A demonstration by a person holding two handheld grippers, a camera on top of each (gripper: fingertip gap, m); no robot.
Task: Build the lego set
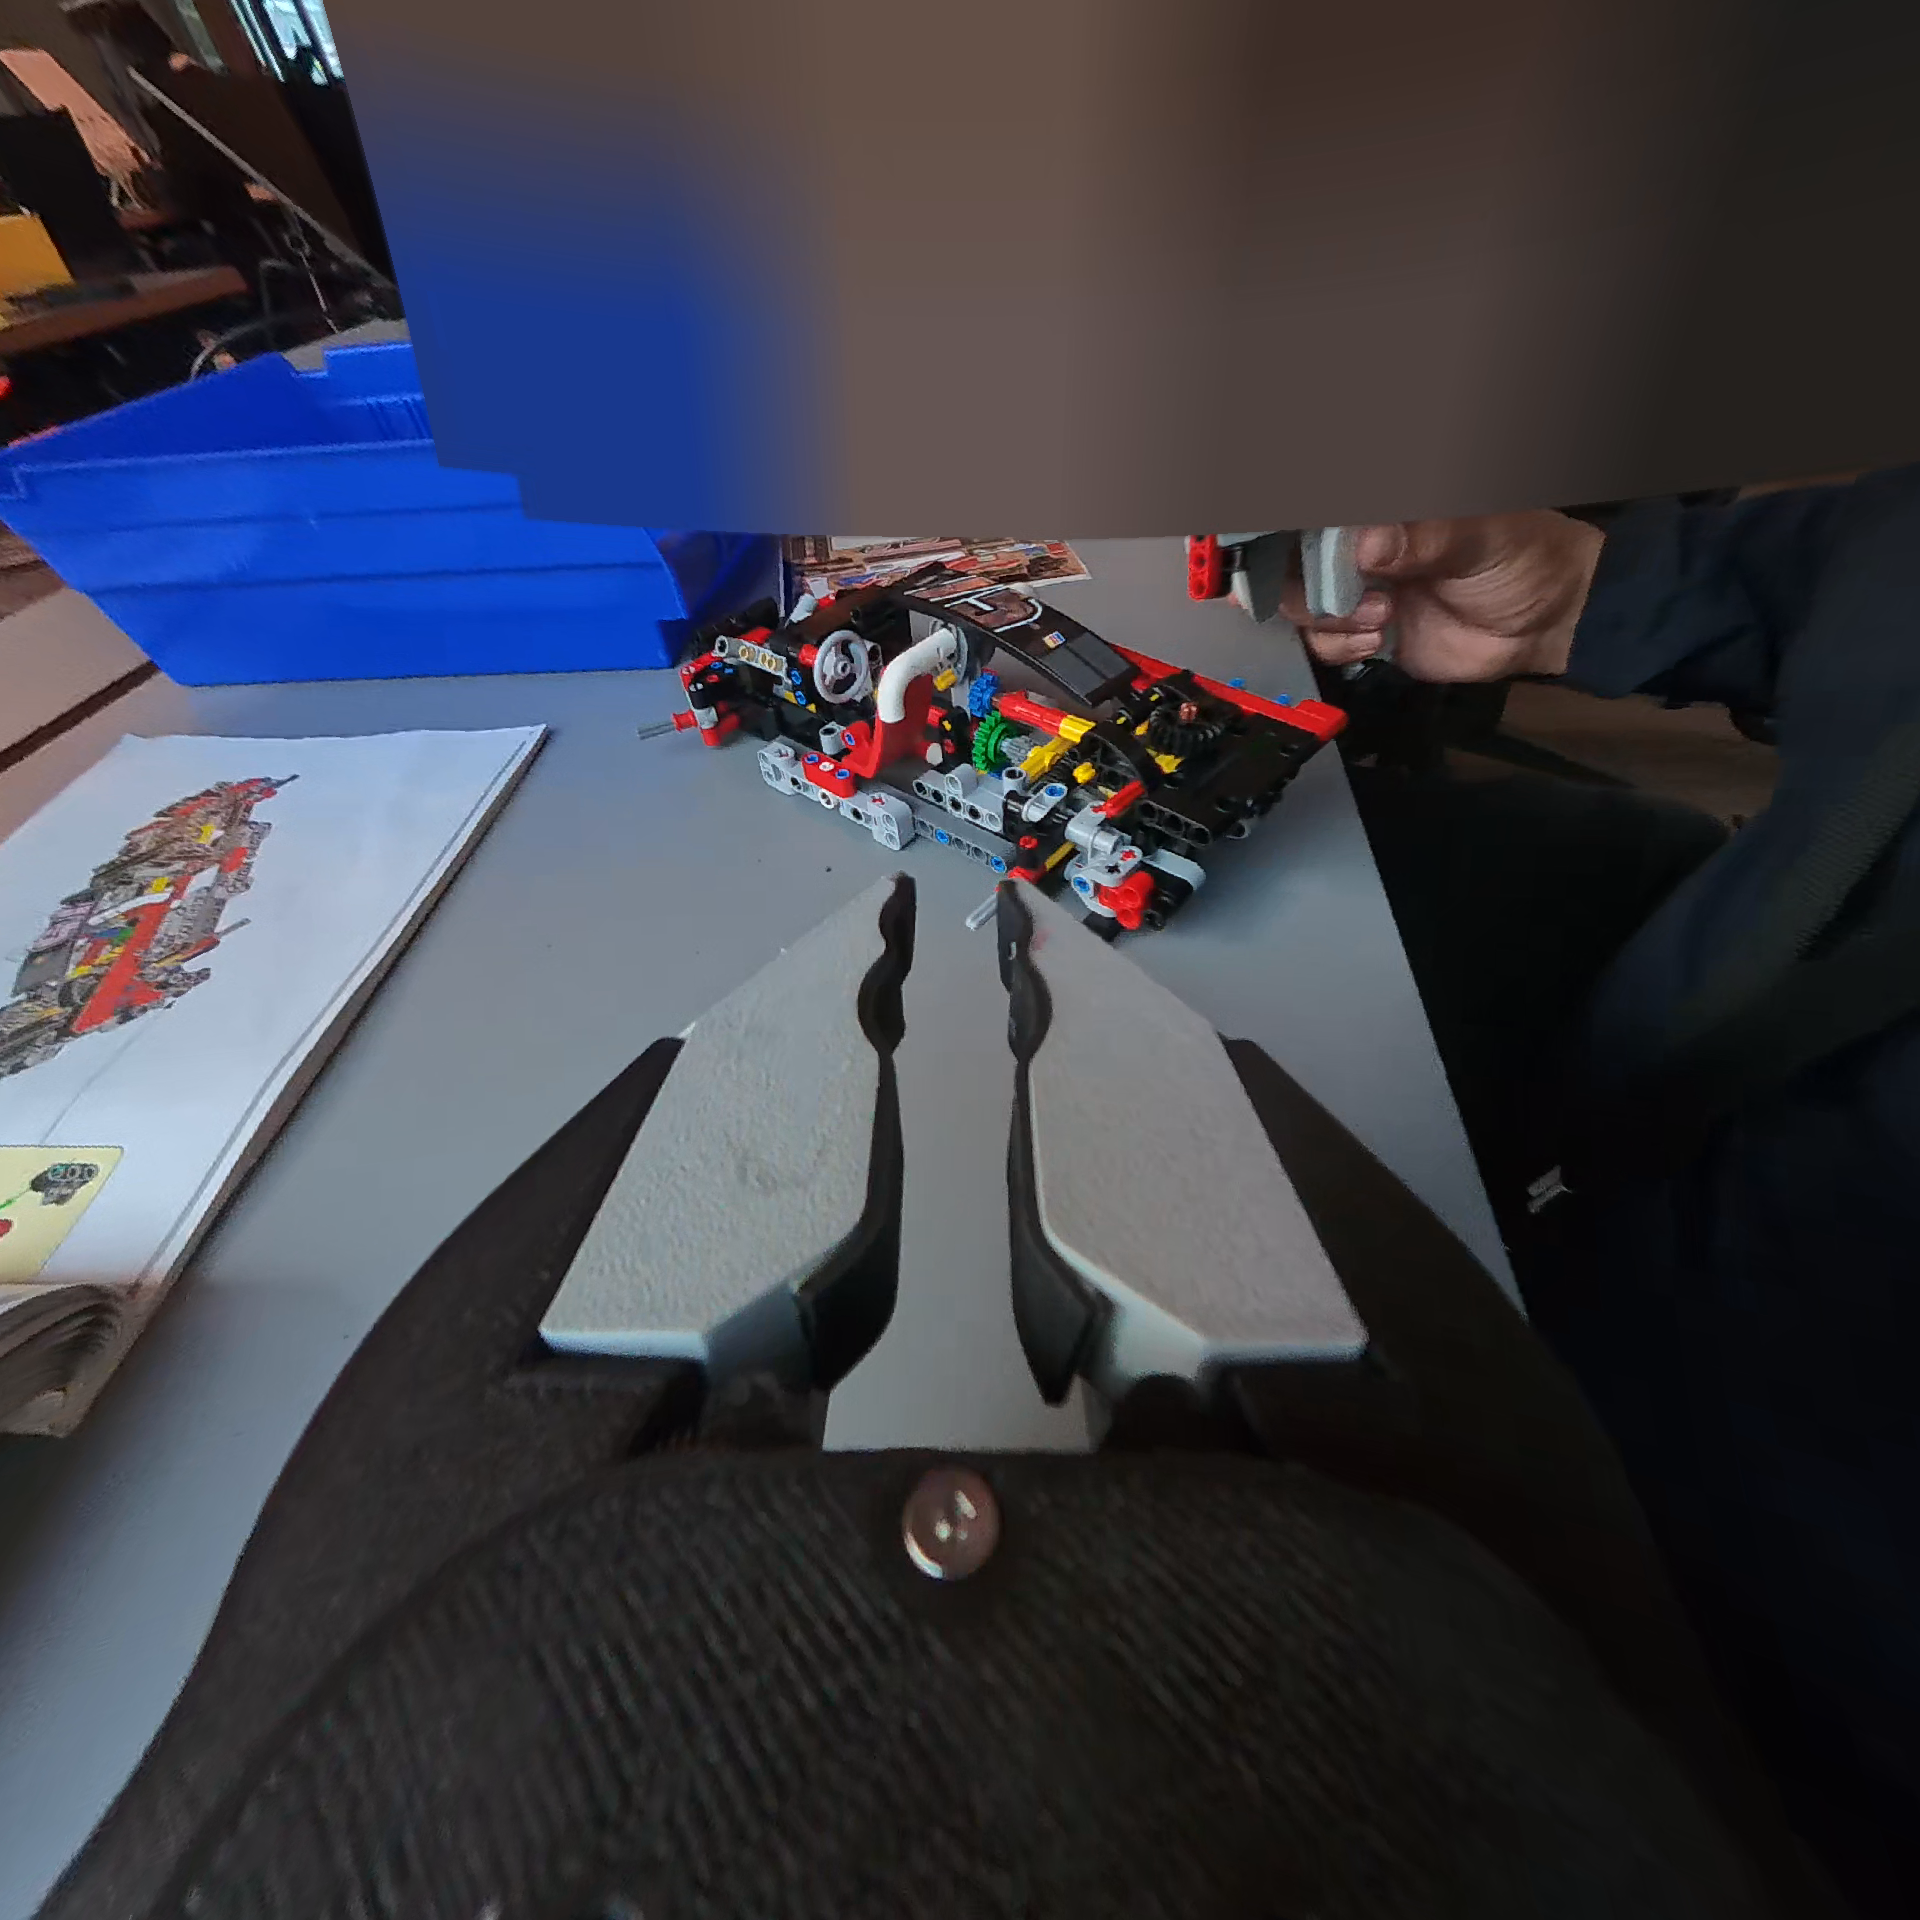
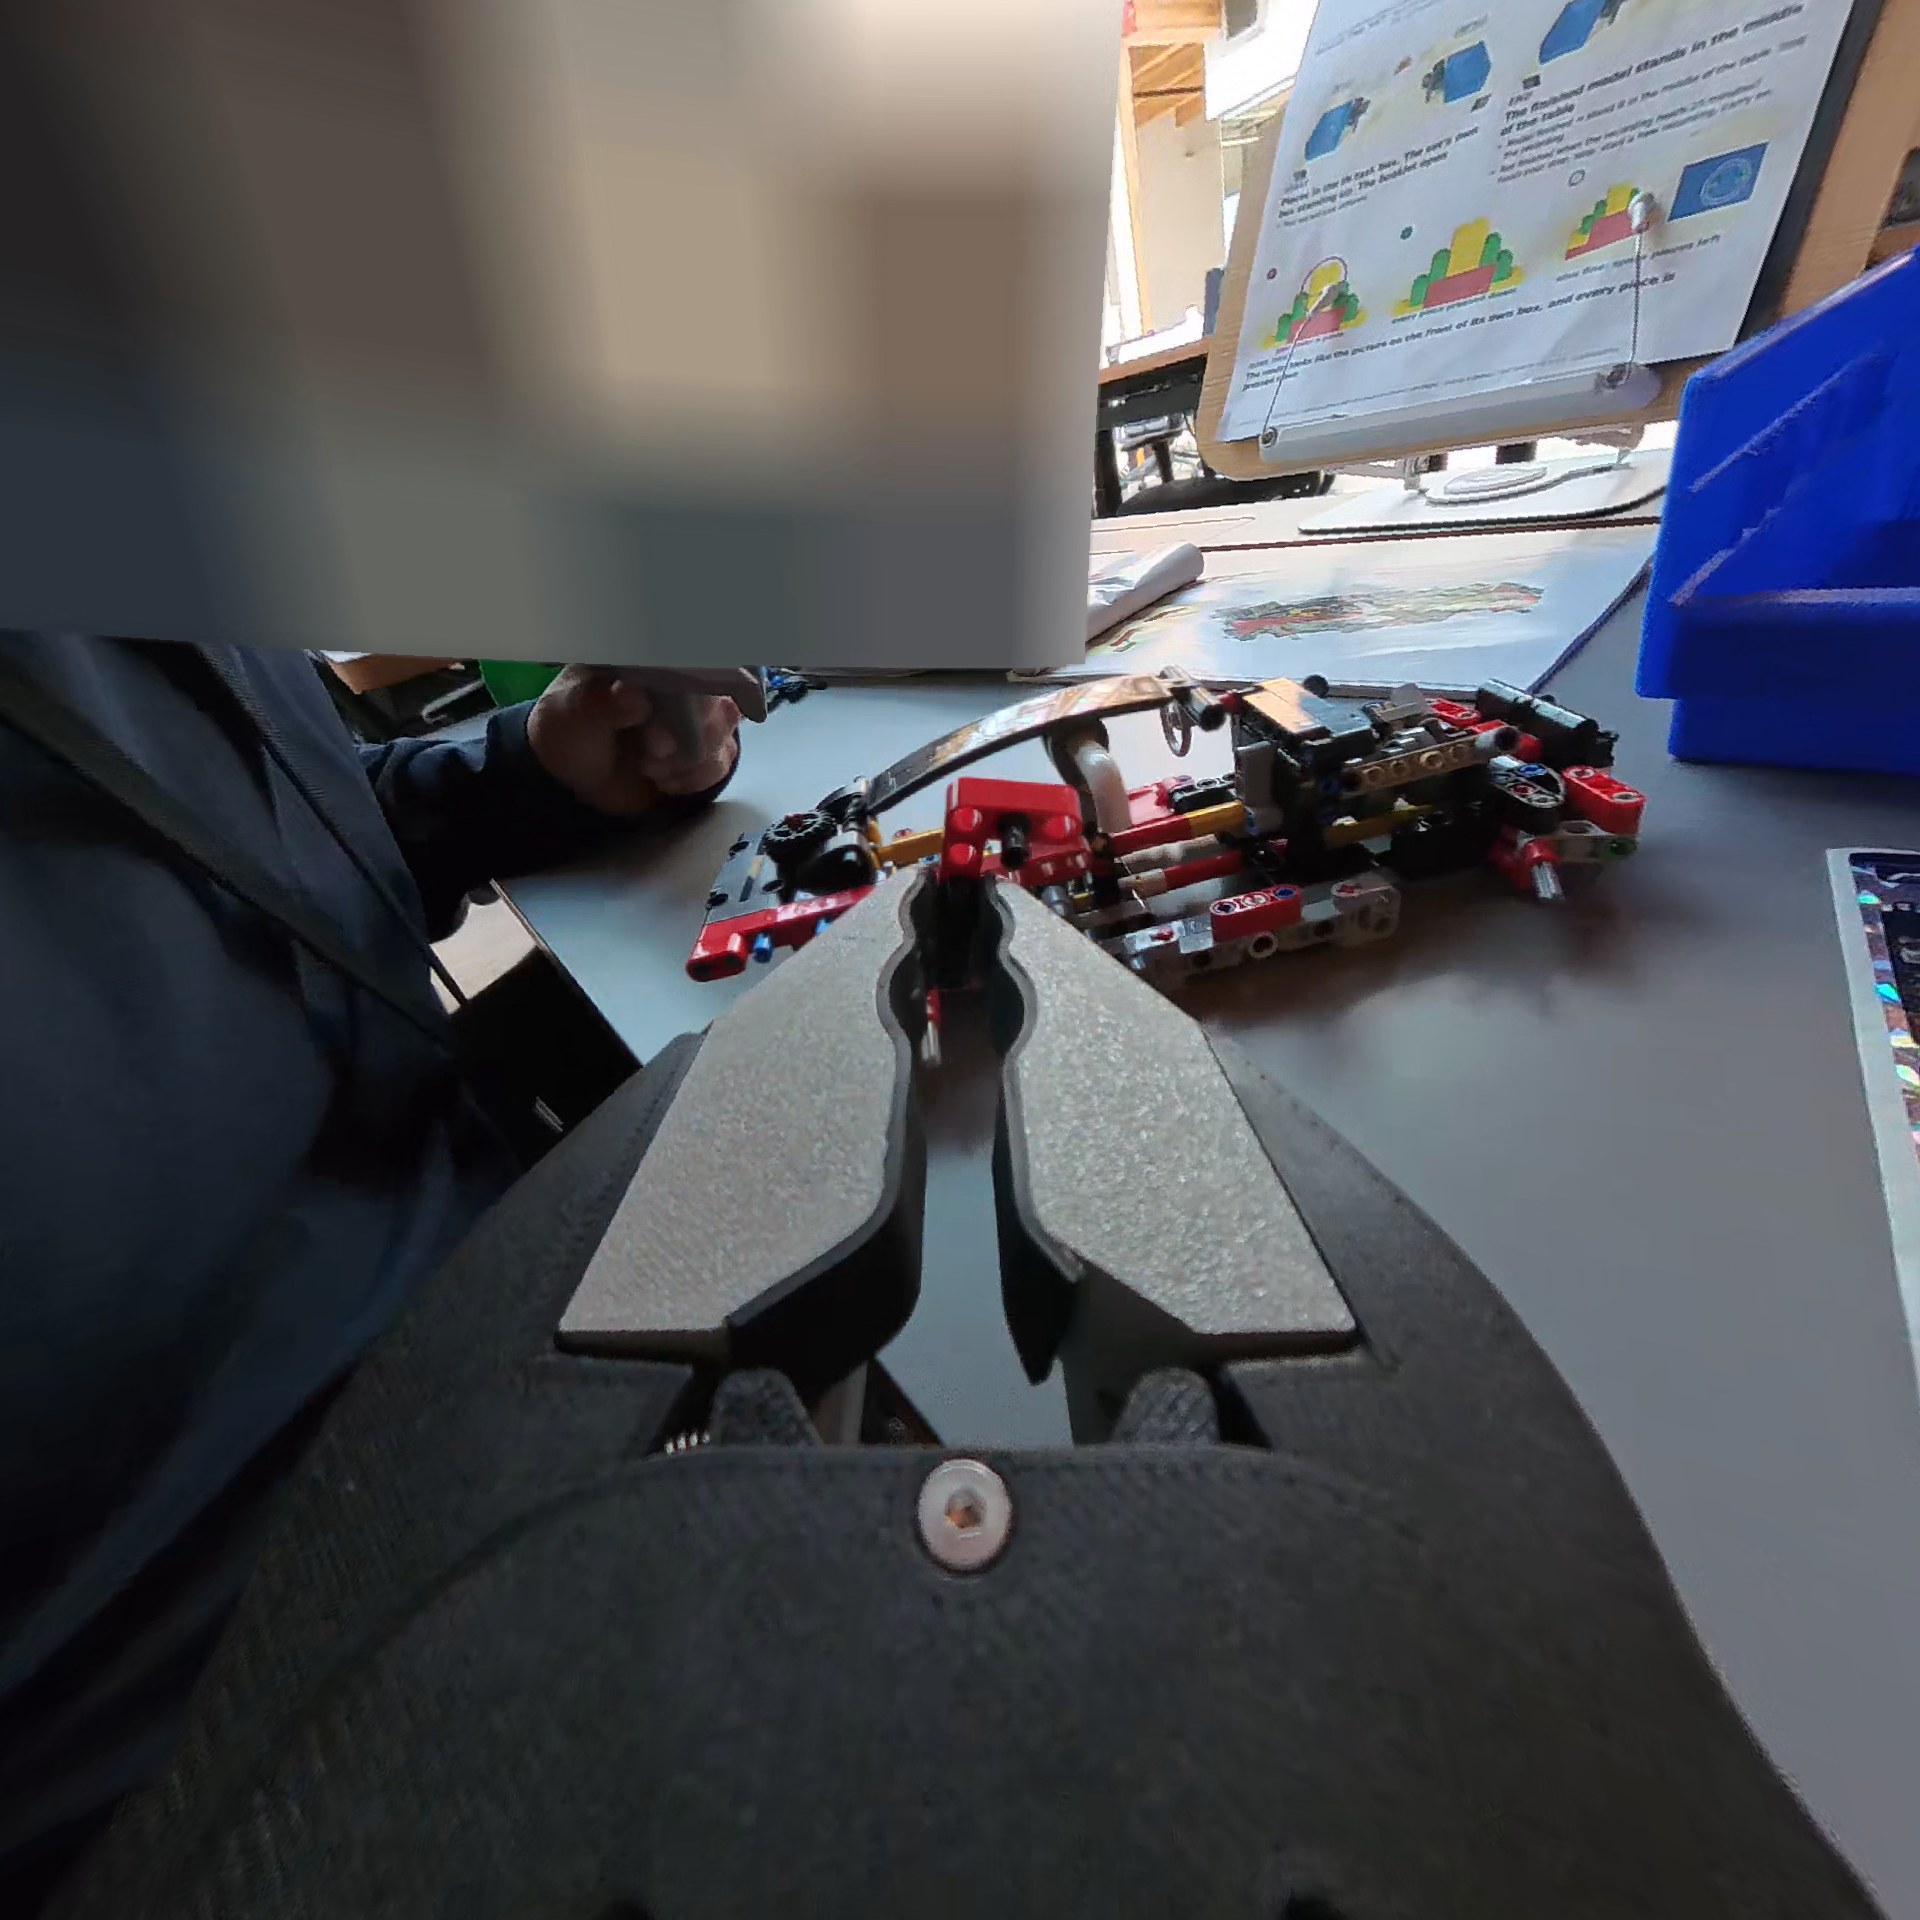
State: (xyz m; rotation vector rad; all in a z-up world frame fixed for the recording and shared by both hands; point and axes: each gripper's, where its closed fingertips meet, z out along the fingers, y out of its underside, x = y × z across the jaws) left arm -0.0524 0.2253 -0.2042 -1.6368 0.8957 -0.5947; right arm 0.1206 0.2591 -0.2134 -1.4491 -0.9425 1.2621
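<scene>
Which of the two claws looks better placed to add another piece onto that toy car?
Probably the right gripper: its jaws are closed on a small red and black piece, raised beside the toy car. The left gripper has nothing between its parted jaws, above bare table near the car's corner.

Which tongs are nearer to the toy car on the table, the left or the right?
Left. The left tongs hover open by the toy car's near corner, one tip almost touching it. The right tongs sit beyond its far side, gripping a small red piece.
</scene>
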